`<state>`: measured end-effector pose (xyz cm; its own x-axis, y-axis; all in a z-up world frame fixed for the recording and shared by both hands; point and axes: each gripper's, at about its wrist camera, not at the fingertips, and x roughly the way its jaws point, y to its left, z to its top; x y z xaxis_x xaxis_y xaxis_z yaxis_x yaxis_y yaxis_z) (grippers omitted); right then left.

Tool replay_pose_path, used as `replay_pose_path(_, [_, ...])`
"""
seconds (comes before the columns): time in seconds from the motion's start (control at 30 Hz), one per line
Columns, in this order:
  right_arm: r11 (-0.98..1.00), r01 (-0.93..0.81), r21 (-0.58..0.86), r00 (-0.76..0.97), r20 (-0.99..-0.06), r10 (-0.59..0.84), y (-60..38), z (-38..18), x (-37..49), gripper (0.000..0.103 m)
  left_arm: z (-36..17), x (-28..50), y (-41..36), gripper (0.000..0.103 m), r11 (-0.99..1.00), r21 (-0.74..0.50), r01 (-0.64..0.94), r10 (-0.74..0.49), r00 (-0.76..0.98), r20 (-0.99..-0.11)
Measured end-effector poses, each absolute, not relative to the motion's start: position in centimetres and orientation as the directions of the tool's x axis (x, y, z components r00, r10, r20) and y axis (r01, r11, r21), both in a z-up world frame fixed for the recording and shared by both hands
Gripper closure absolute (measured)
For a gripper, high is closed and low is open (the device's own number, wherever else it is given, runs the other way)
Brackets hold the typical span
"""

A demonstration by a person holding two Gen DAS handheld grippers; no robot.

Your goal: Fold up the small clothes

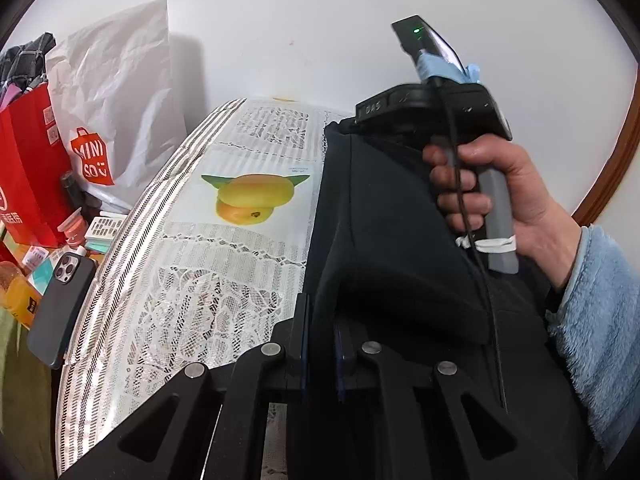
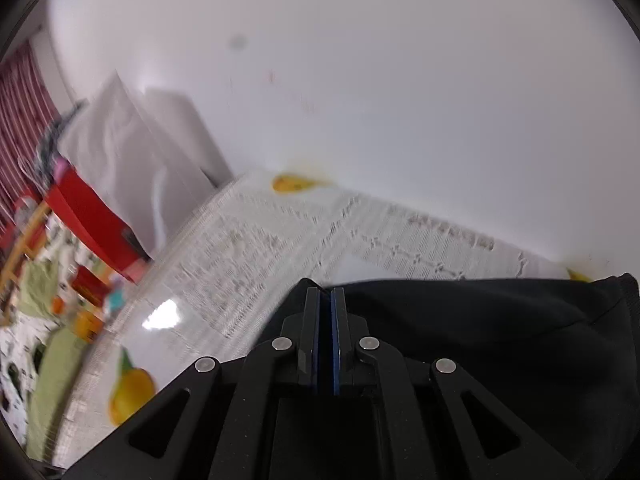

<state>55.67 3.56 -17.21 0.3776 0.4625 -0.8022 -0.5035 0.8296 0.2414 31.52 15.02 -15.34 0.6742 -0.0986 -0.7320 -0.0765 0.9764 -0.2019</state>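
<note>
A dark navy garment (image 1: 384, 240) hangs lifted above the table with the lace cloth (image 1: 224, 264). My left gripper (image 1: 321, 320) is shut on the garment's near edge, with cloth pinched between the fingers. The right gripper's body (image 1: 432, 116), held in a hand, is at the garment's far top edge. In the right wrist view my right gripper (image 2: 325, 300) has its fingers pressed together, and the dark garment (image 2: 500, 320) spreads to the right of and behind them. The view is blurred and no cloth shows between the pads.
The tablecloth (image 2: 280, 248) has printed yellow fruit (image 1: 252, 200). Left of the table stand a white Miniso bag (image 1: 108, 104), a red bag (image 1: 28, 184), a dark phone (image 1: 60, 312) and small boxes. A white wall (image 1: 300, 32) is behind.
</note>
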Motion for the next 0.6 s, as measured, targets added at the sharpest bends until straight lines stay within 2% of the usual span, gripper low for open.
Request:
replay_pose_path(0.1, [0.831, -0.512, 0.219, 0.391, -0.801, 0.453, 3.1, -16.1, 54.9, 0.089, -15.2, 31.3, 14.9, 0.089, 0.981, -0.183, -0.069, -0.089, 0.673, -0.734])
replay_pose_path(0.17, [0.831, -0.510, 0.219, 0.403, -0.793, 0.457, 1.4, -14.5, 53.6, 0.087, -15.1, 31.4, 14.7, 0.079, 0.986, -0.147, -0.072, -0.060, 0.673, -0.737])
replay_pose_path(0.2, [0.836, -0.511, 0.201, 0.419, -0.790, 0.447, 0.5, -13.8, 52.7, 0.084, -15.0, 31.3, 14.6, 0.078, 0.988, -0.130, -0.077, -0.045, 0.674, -0.737])
replay_pose_path(0.33, [0.870, -0.483, 0.099, 0.502, -0.783, 0.368, -6.4, -10.8, 47.1, 0.064, -14.5, 31.0, 14.8, 0.077, 0.989, -0.131, -0.067, -0.052, 0.672, -0.738])
replay_pose_path(0.4, [0.908, -0.417, 0.050, 0.544, -0.786, 0.293, -11.1, -10.2, 44.2, 0.063, -14.1, 30.7, 14.8, 0.067, 0.988, -0.141, -0.061, -0.062, 0.680, -0.731])
replay_pose_path(0.43, [0.925, -0.378, 0.022, 0.560, -0.791, 0.247, -13.7, -10.1, 42.7, 0.063, -13.9, 30.6, 14.7, 0.054, 0.988, -0.144, -0.058, -0.066, 0.682, -0.729])
replay_pose_path(0.53, [0.972, -0.226, -0.066, 0.593, -0.801, 0.084, -21.9, -10.2, 38.9, 0.063, -12.6, 29.5, 13.8, 0.052, 0.991, -0.129, -0.040, -0.066, 0.692, -0.719])
replay_pose_path(0.6, [0.990, -0.130, -0.060, 0.563, -0.826, 0.024, -27.7, -11.0, 36.6, 0.063, -11.8, 28.6, 13.0, 0.052, 0.992, -0.122, -0.023, -0.072, 0.694, -0.716])
